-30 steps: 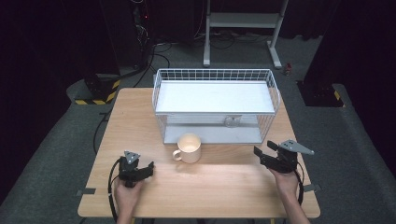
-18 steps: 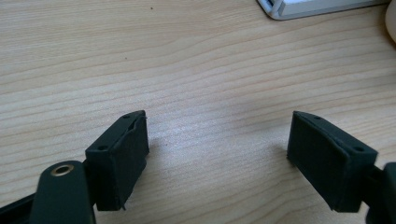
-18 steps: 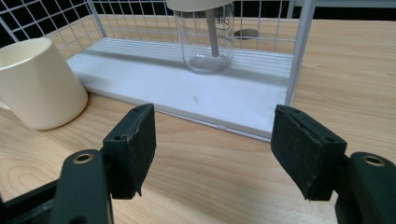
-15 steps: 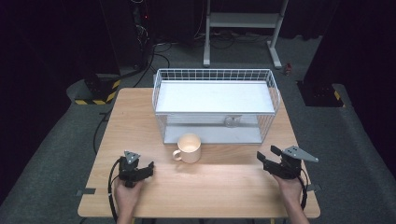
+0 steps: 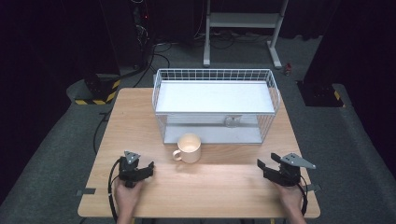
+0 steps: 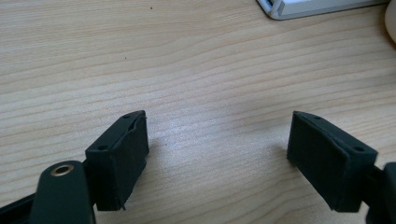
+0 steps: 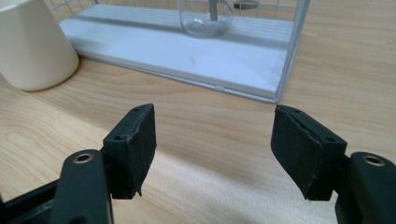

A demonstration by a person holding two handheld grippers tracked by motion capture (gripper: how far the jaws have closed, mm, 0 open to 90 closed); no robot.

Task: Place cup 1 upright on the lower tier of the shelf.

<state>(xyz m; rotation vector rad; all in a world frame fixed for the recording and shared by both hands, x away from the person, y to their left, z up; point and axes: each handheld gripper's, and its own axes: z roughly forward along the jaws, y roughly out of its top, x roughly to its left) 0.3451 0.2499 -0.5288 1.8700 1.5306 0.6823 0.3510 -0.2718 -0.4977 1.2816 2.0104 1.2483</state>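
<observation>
A cream mug (image 5: 189,148) stands on the wooden table (image 5: 215,191), just in front of a white wire rack (image 5: 215,105). A clear glass (image 5: 232,122) sits on the rack's lower shelf. My left gripper (image 5: 145,169) rests low at the near left, open, with bare wood between its jaws (image 6: 217,149). My right gripper (image 5: 264,167) is at the near right, also open (image 7: 212,140) and empty. It points toward the rack's lower shelf (image 7: 187,51) and the glass (image 7: 205,18), with the mug (image 7: 32,46) off to its left.
The rack's base corner (image 6: 317,7) and a sliver of the mug (image 6: 391,23) lie far ahead of the left gripper. Dark floor, cables and a metal stand (image 5: 243,21) surround the table. Bare wood spans between the two grippers.
My right gripper has sunk a little and drawn back toward the table's near edge. The left gripper, mug and rack have not moved.
</observation>
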